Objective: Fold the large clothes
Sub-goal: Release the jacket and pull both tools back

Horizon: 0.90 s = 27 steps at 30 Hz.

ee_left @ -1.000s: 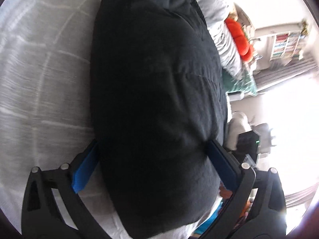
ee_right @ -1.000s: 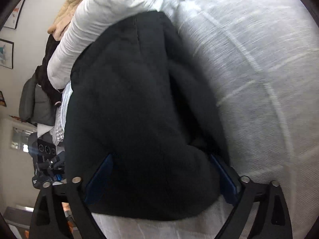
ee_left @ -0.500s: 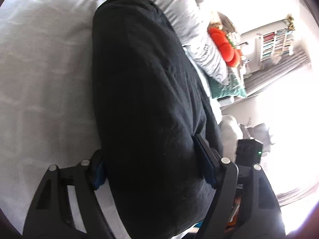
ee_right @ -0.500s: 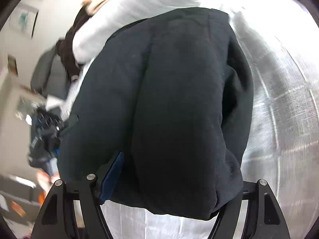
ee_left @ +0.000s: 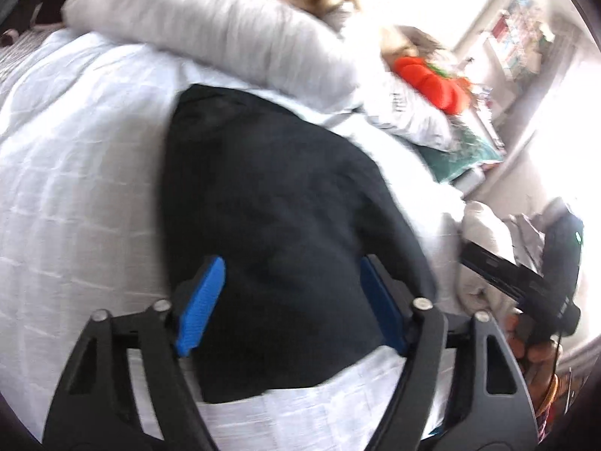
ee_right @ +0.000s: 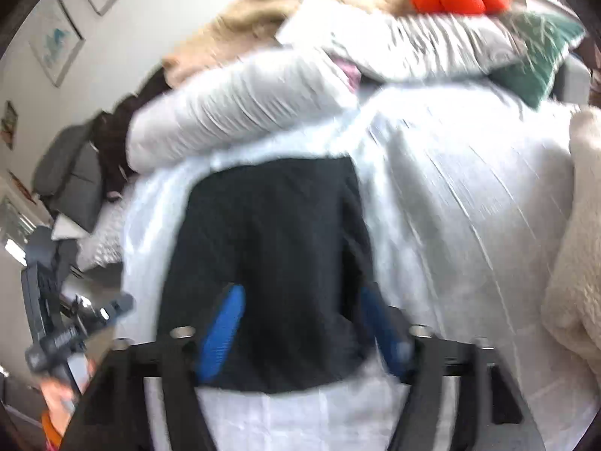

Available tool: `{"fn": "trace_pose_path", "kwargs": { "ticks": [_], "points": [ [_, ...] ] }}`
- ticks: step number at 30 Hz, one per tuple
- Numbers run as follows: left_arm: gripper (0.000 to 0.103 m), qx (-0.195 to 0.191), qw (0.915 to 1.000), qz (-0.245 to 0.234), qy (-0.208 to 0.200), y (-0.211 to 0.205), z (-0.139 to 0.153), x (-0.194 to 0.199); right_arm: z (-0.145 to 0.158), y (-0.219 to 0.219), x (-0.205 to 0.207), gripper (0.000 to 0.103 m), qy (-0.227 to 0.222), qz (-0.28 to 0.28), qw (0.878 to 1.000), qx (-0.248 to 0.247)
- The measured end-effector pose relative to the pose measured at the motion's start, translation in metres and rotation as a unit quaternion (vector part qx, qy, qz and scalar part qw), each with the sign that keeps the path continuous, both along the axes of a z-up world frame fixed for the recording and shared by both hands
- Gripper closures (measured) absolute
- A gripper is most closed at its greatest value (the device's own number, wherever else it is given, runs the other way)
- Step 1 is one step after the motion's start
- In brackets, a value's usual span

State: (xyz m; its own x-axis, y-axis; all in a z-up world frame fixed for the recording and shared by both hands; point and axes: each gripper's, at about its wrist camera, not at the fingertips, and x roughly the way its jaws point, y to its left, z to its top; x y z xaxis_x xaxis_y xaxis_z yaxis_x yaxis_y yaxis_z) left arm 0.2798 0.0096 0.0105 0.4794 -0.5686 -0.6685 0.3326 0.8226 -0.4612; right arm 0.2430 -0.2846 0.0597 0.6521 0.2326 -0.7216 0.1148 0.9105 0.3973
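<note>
My 2 claws, left claw (ee_left: 289, 304) and right claw (ee_right: 300, 332), are closing with nothing pinched above the folded black garment (ee_left: 285, 233) at frame centre on the bed (ee_left: 75, 188); folding looks finished, so next I'd fetch another piece.

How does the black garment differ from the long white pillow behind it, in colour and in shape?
The black garment is dark and lies flat, folded into a compact block; the long white pillow is pale, puffy and rounded. The garment is nearer the cameras; the pillow lies beyond it. Both rest on the white bedspread.
</note>
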Motion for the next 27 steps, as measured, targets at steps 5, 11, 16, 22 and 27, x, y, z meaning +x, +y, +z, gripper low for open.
{"fn": "trace_pose_path", "kwargs": {
  "ticks": [5, 11, 16, 22, 27],
  "points": [
    [0.039, 0.039, 0.9973, -0.019, 0.06, -0.02, -0.067, 0.007, -0.042, 0.011, 0.015, 0.068, 0.051, -0.018, 0.998, 0.013],
    [0.036, 0.086, 0.9953, 0.011, 0.044, -0.016, -0.047, -0.015, -0.082, 0.015, 0.014, 0.065, 0.114, -0.043, 0.992, -0.016],
    [0.016, 0.154, 0.9849, 0.077, 0.021, -0.004, -0.03, -0.053, -0.038, 0.039, -0.023, 0.017, 0.053, -0.025, 0.997, -0.058],
    [0.013, 0.237, 0.9667, 0.088, 0.042, -0.004, -0.038, -0.077, -0.034, 0.05, -0.069, 0.016, 0.081, -0.035, 0.989, -0.116],
    [0.005, 0.248, 0.9641, 0.095, 0.009, 0.0, -0.027, -0.09, -0.027, 0.061, -0.078, 0.008, 0.071, -0.031, 0.985, -0.153]
  ]
}}
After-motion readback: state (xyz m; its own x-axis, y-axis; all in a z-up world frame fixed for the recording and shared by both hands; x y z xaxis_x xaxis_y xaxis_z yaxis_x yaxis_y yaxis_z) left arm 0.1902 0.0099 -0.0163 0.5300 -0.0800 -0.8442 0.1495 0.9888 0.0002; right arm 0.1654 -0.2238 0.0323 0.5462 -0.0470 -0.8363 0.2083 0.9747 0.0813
